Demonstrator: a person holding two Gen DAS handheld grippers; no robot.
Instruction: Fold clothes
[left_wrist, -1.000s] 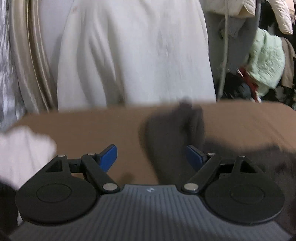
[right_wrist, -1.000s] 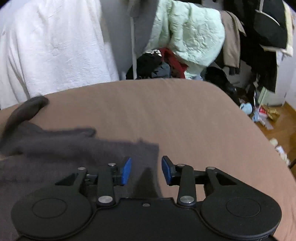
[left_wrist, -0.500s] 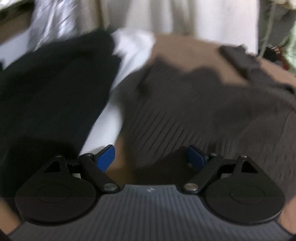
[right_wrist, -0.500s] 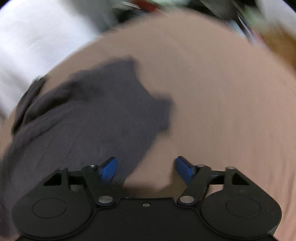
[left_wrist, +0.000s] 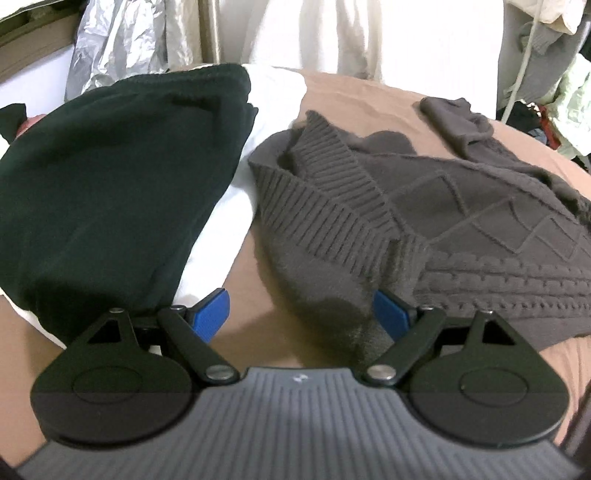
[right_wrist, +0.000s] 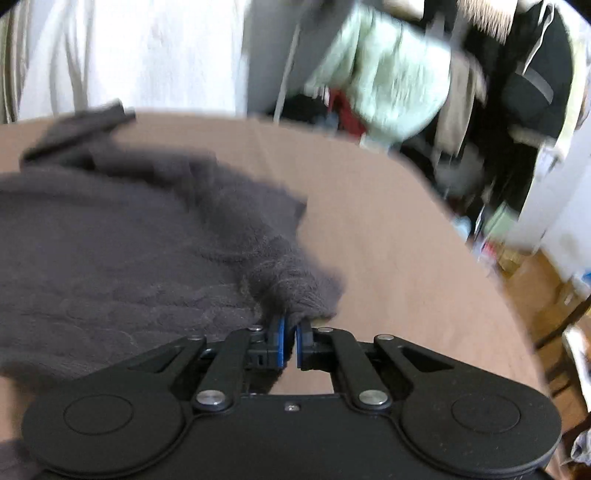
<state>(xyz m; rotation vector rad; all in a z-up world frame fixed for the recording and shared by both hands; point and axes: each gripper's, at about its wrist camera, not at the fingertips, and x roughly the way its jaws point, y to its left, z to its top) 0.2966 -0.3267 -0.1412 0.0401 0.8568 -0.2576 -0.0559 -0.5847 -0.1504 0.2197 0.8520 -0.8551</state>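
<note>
Grey-brown cable-knit sweater (left_wrist: 461, 206) is lying crumpled on the brown bed surface (left_wrist: 354, 92), spreading ahead of and to the right of the left gripper (left_wrist: 301, 312) and ahead of and to the left of the right gripper (right_wrist: 289, 341). The left gripper is standing wide open with nothing between its blue pads (left_wrist: 210, 314); the ribbed hem of the sweater is lying just ahead of its right finger, and whether the two are touching cannot be told. The right gripper's jaws have just been closing and are now pinching a bunched corner of the sweater between the pads, the knit bulging up directly ahead of the fingertips. A dark green folded garment (left_wrist: 110, 177) is resting on a white folded cloth (left_wrist: 229, 206) ahead of and to the left of the left gripper, just beside the sweater. A pale green quilted jacket (right_wrist: 388, 85) is hanging well beyond the right gripper, blurred.
</note>
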